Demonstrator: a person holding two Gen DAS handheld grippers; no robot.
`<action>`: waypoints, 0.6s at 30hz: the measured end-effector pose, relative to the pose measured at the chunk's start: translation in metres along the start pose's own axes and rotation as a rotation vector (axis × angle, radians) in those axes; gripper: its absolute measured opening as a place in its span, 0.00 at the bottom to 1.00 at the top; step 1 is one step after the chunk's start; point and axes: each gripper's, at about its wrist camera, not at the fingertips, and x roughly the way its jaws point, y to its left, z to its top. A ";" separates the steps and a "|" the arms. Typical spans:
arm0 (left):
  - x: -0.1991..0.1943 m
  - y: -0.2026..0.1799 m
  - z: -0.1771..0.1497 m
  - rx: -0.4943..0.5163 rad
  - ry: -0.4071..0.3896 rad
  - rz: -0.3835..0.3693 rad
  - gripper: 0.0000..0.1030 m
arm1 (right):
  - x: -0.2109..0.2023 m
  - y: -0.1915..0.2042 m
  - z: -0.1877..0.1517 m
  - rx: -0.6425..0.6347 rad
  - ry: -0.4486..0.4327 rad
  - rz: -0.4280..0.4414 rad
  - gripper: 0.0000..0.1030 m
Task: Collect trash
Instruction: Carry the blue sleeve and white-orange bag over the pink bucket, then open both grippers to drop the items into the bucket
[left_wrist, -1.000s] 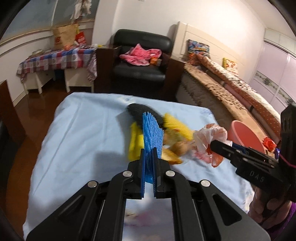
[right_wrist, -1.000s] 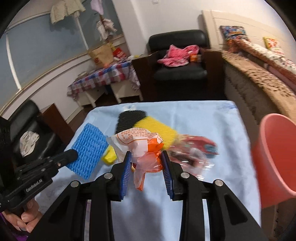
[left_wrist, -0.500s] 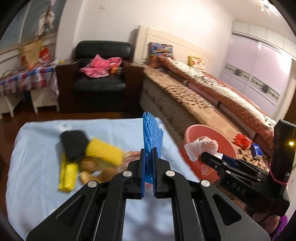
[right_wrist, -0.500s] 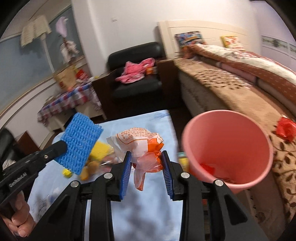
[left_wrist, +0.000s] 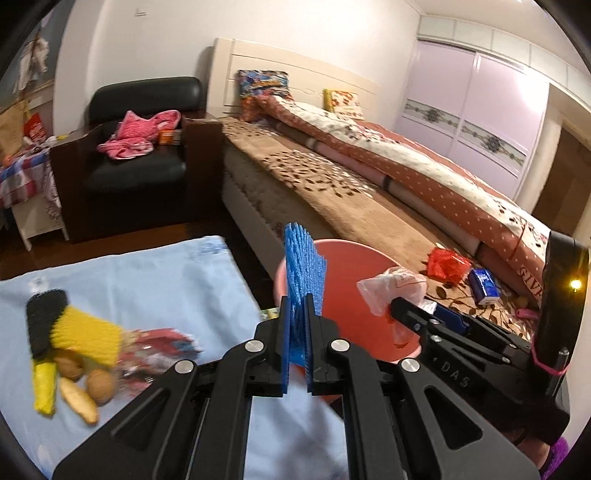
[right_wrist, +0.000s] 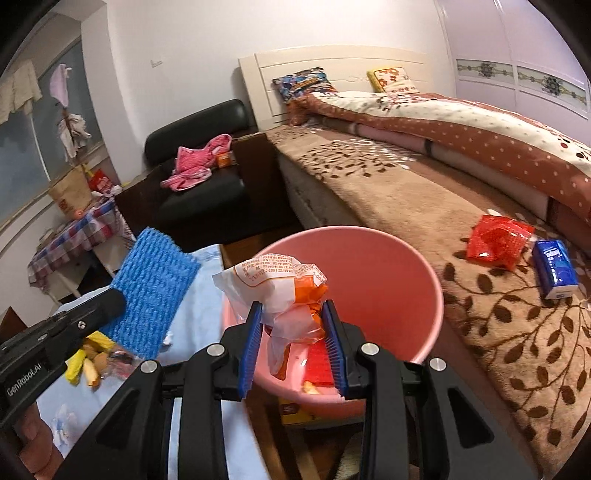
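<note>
Right gripper (right_wrist: 293, 341) is clenched on the crumpled wrapper (right_wrist: 280, 291), held directly over the open pink bin (right_wrist: 424, 295). Left gripper (left_wrist: 298, 332) pinches the blue sponge (left_wrist: 304, 273) upright on edge, apparently short of the rim on the table side. Of the 2, the right is nearer.

Glossy pink plastic bucket (right_wrist: 424, 295), rough blue mesh sponge (right_wrist: 155, 291), crinkly plastic wrapper (right_wrist: 284, 291).

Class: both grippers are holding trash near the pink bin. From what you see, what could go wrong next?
1. The right gripper pinches only the lower part of the crumpled wrapper; it might slip out early.
2. The blue foam mesh in the left gripper is by the pink bin's near rim, so it could drop outside.
</note>
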 end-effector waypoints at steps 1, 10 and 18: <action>0.005 -0.004 0.001 0.007 0.005 -0.005 0.05 | 0.003 -0.004 0.001 -0.001 0.001 -0.009 0.31; 0.046 -0.031 0.005 0.055 0.054 -0.003 0.06 | 0.023 -0.025 -0.002 0.007 0.026 -0.055 0.32; 0.075 -0.040 0.004 0.064 0.101 -0.008 0.06 | 0.039 -0.036 -0.002 0.003 0.045 -0.080 0.32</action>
